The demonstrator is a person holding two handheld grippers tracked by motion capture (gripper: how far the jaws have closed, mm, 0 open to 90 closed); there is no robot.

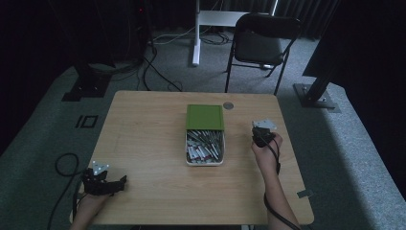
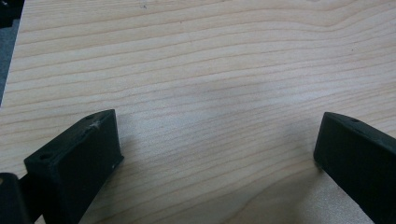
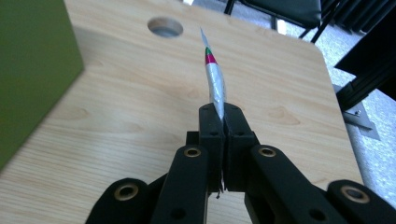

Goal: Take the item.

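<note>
The high view is dim, so the box (image 1: 205, 148) at the middle of the tabletop (image 1: 143, 143) reads only as a white tray crammed with thin packets whose print cannot be made out. Its green lid (image 1: 205, 117) covers the far half, hiding whatever lies under it. In the right gripper view the lid (image 3: 32, 70) is cut off at the left edge.

The right gripper (image 1: 262, 136) is just right of the box, held by a hand (image 1: 266, 151) — its fingers are clenched on a sachet (image 3: 215, 84). This is a slim silver packet with a red and green band near its top, standing up from between the fingers; its lower end is hidden in the grip. In the high view the sachet is too small to pick out.

The left gripper (image 1: 103, 182) sits well left of the box and nearer the person, at the tabletop's near left corner. Its fingers (image 2: 77, 161) are spread wide over bare wood, grasping nothing, and both are cut off by the frame.

Bare wood lies between the box and the left gripper — a broad stretch. Right of the box, a narrower strip runs to the tabletop's right edge. A round hole (image 3: 165, 26) sits beyond the lid, near the far edge.
</note>
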